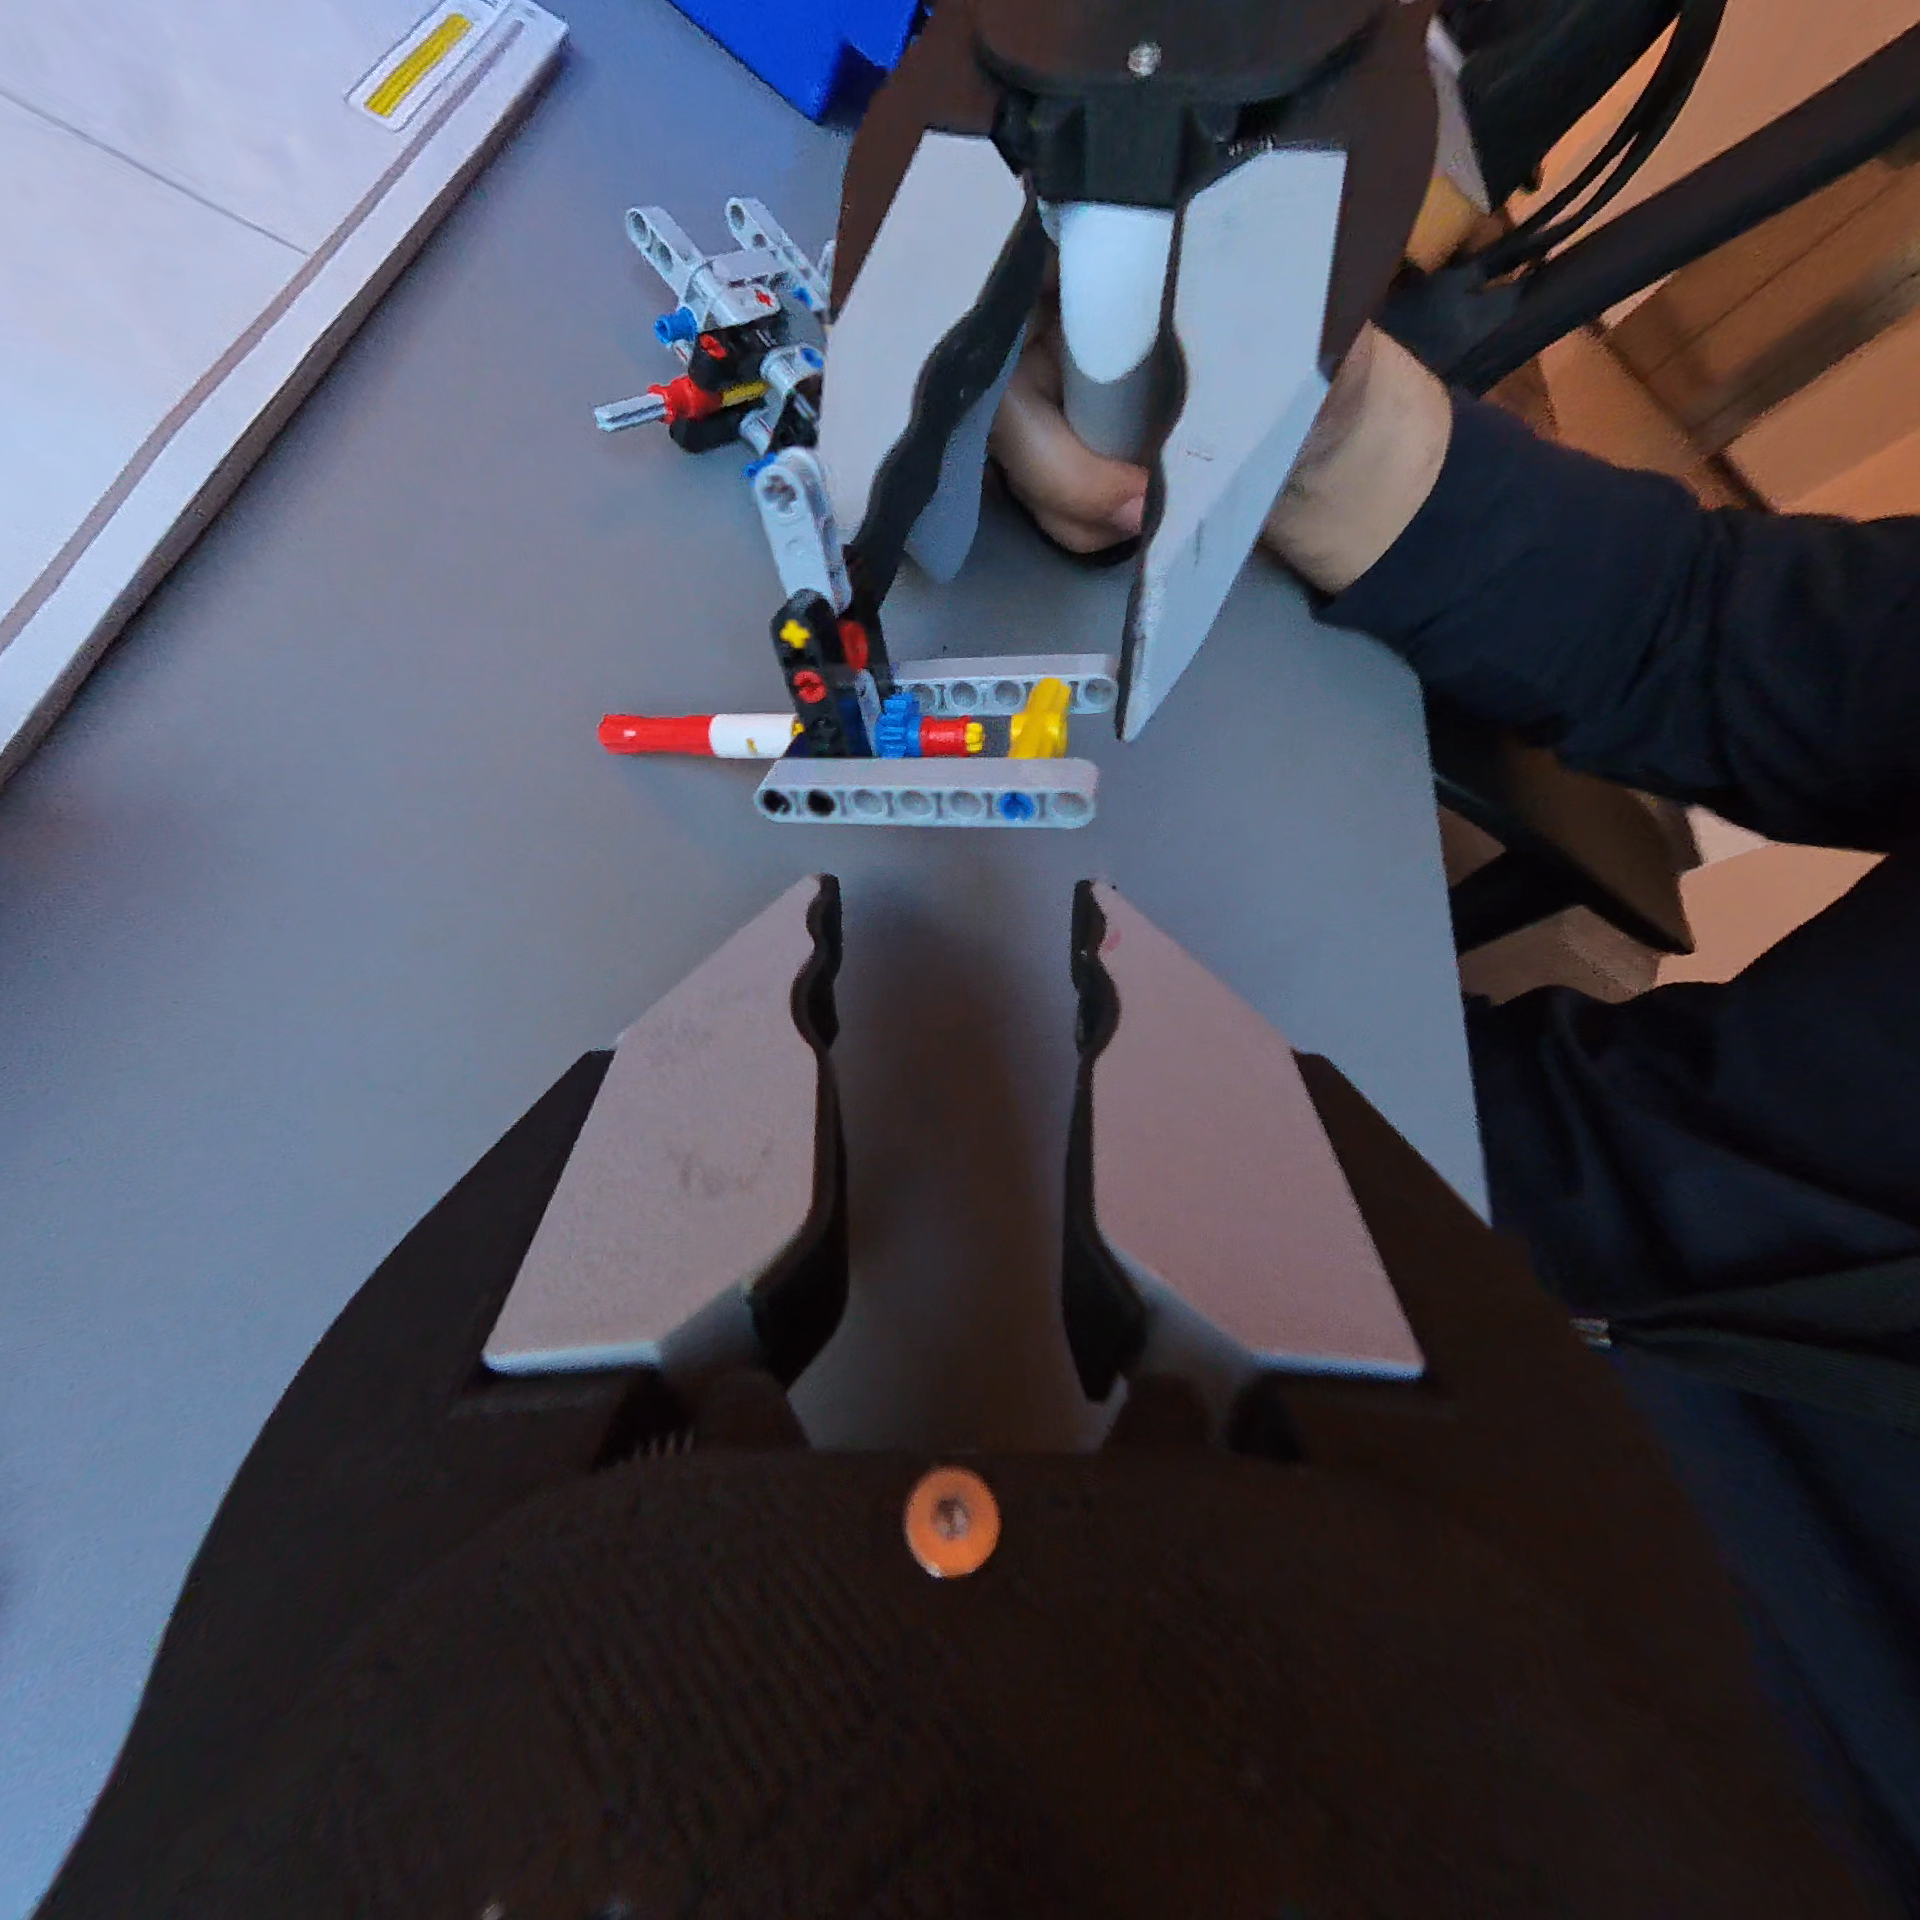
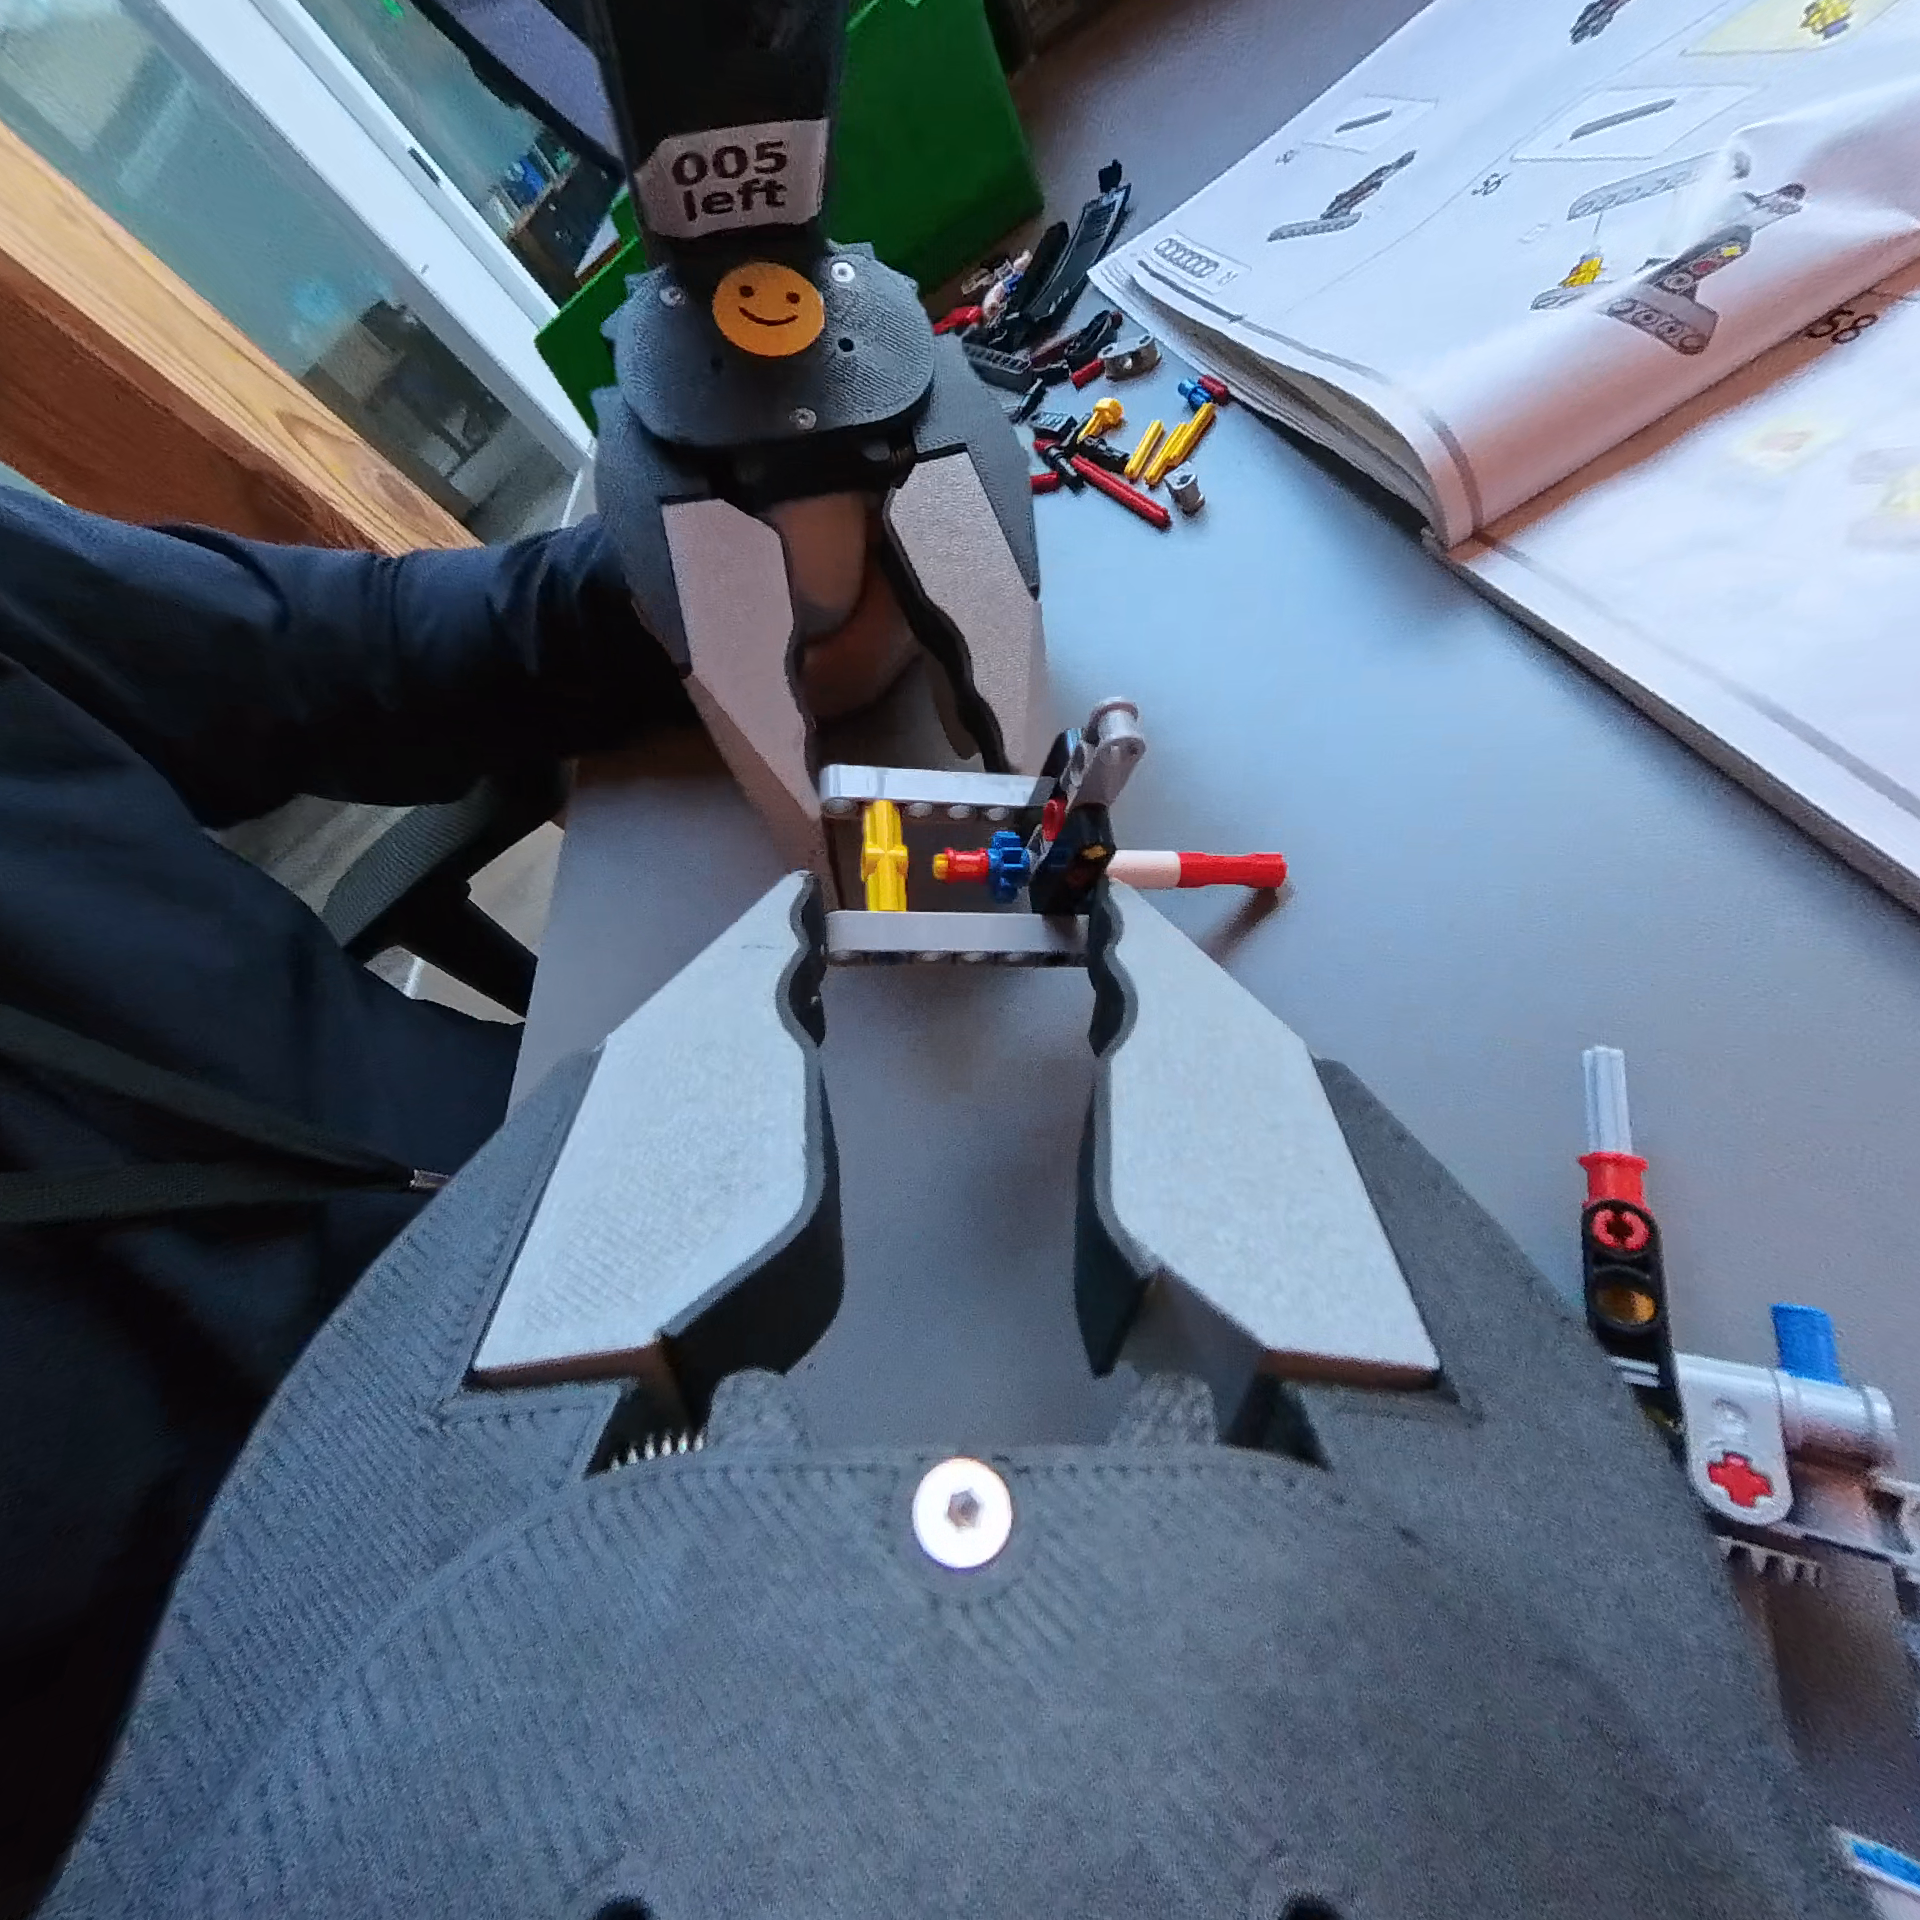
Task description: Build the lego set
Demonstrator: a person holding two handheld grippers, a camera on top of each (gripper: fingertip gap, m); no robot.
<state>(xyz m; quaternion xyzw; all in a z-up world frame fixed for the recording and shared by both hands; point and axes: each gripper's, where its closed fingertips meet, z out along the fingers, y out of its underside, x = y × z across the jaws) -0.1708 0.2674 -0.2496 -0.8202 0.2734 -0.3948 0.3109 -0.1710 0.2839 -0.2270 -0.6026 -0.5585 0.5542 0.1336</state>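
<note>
A small brick assembly (image 1: 925, 802) lies on the grey table (image 1: 416, 935): two grey holed beams side by side, with a yellow cross piece, a blue gear, red pins and a black upright link between them, and a red-and-white rod (image 1: 696, 735) sticking out sideways. My left gripper (image 1: 956, 888) is open and empty, just short of the near beam. My right gripper (image 2: 954, 902) is closed across the beam nearest it (image 2: 956, 935), with one pad at each end. In the left wrist view the right gripper (image 1: 995, 681) comes down onto the assembly from the far side. The left gripper (image 2: 899, 769) shows behind the assembly.
A second, larger brick assembly (image 1: 727, 332) lies beyond, and also shows at the right edge (image 2: 1745, 1403). An open instruction booklet (image 2: 1558, 312) lies alongside. Loose parts (image 2: 1122, 436) sit by a green bin (image 2: 925, 145). A blue bin (image 1: 800, 42) stands behind. The table edge (image 1: 1444, 831) is close.
</note>
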